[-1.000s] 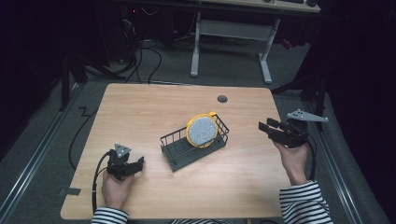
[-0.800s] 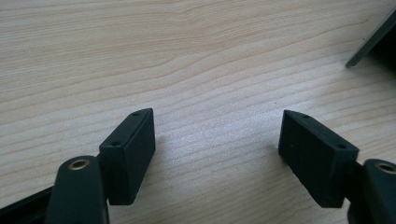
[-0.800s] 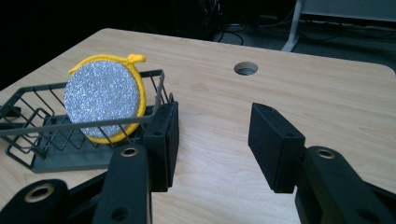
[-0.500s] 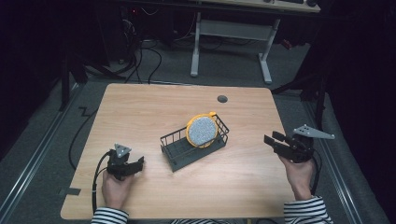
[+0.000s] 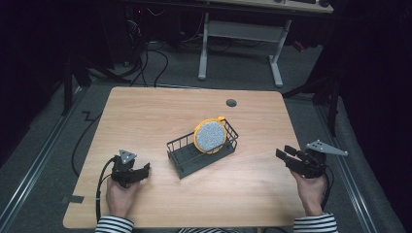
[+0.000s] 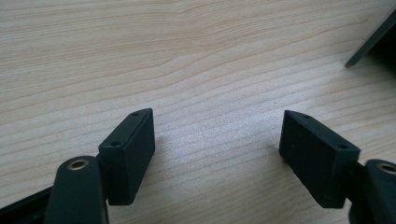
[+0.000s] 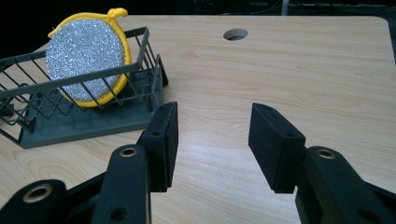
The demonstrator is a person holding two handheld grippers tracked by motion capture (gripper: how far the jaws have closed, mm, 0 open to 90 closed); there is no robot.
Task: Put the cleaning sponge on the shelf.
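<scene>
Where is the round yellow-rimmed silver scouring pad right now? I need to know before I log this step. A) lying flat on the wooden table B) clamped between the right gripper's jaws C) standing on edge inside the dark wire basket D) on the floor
C: the round yellow-rimmed silver scouring pad stands on edge inside the dark wire basket, leaning at its far end, clear of both grippers.
</scene>
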